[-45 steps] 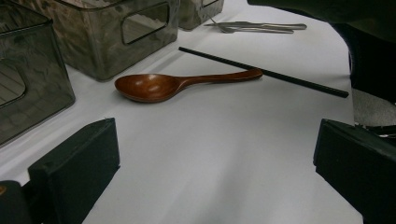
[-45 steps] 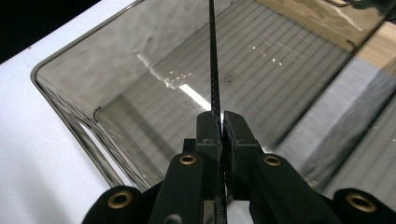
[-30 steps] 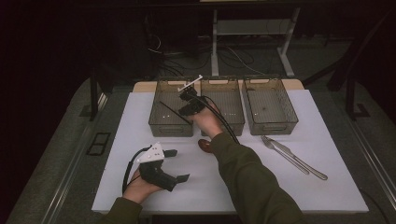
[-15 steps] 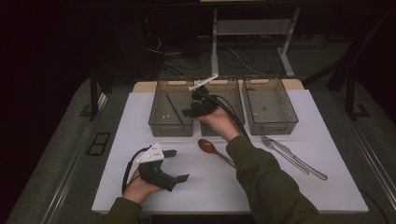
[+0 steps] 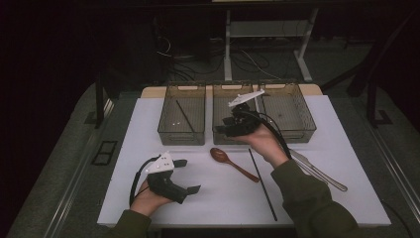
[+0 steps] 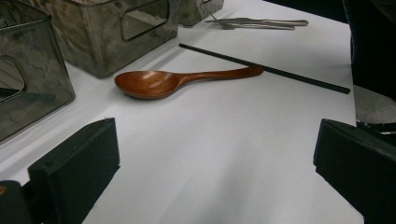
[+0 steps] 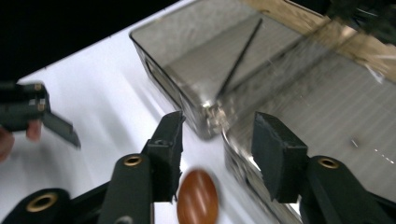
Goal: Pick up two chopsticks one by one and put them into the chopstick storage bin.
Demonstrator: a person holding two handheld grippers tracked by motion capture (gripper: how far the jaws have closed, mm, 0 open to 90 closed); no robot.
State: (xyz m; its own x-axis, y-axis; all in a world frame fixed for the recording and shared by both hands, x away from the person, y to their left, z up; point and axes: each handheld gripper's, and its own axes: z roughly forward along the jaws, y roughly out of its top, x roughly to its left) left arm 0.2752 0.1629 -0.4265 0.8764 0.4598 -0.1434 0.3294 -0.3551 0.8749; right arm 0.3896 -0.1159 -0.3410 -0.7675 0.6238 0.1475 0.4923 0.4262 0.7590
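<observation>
1. High view: the right gripper (image 5: 221, 130) hangs over the near edge of the middle bin (image 5: 236, 96), its jaws apart with nothing between them; they have just been closing a little after opening. One black chopstick (image 5: 185, 116) lies slanted inside the left bin (image 5: 182, 134). A second chopstick (image 5: 262, 184) lies on the white mat (image 5: 213, 198), just right of the wooden spoon (image 5: 233, 162), whose bowl sits near the middle bin's front wall. A fork and knife (image 5: 317, 171) lie to the right, below the right bin (image 5: 299, 119). The left gripper (image 5: 190, 175) rests on the mat at near left, jaws spread and empty.

2. Left gripper view: its two black jaws stand wide apart over bare mat (image 6: 224, 154). Beyond them lies the spoon (image 6: 177, 81), bowl to the left, its handle tip touching the loose chopstick (image 6: 266, 69). The fork and knife (image 6: 257, 22) lie farther off.

3. Right gripper view: blurred. The jaws are parted, holding nothing. Beyond them sits the left bin (image 7: 163, 79) with its chopstick (image 7: 240, 56) inside; the spoon's bowl (image 7: 198, 196) shows low between the jaws. The left gripper (image 7: 52, 122) shows at the left edge.
</observation>
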